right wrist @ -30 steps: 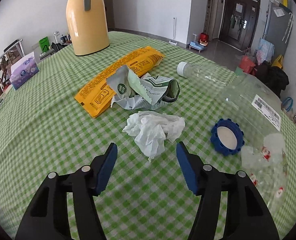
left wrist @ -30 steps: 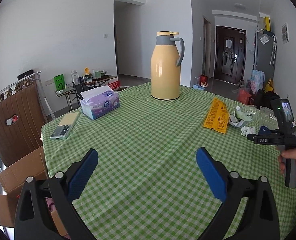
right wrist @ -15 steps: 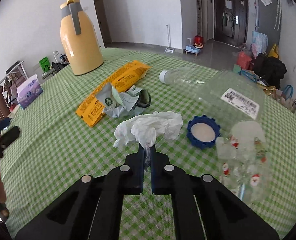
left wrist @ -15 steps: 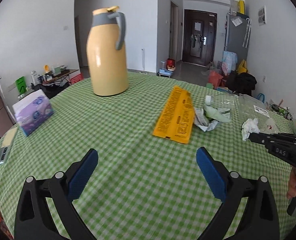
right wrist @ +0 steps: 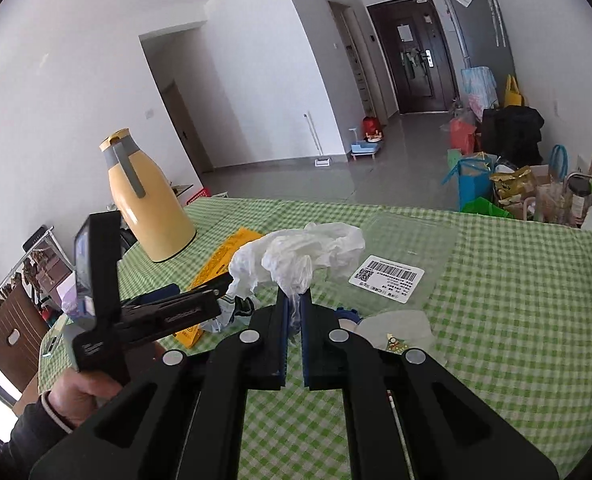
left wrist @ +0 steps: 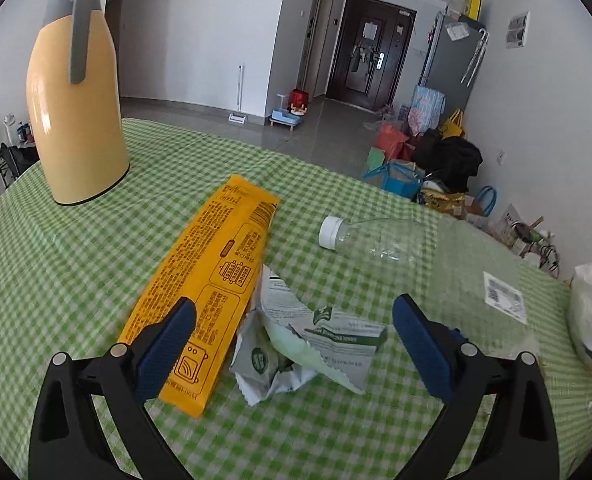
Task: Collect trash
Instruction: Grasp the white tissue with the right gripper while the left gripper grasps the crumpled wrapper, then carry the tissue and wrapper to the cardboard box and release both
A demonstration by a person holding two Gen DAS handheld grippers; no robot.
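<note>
Green-checked surface, on which are carried a yellow jug, an orange packet, a torn green-white wrapper, a clear bottle and a labelled clear bag.

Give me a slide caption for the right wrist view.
Right claw shut on crumpled white tissue, lifted above the green checked tablecloth.
</note>
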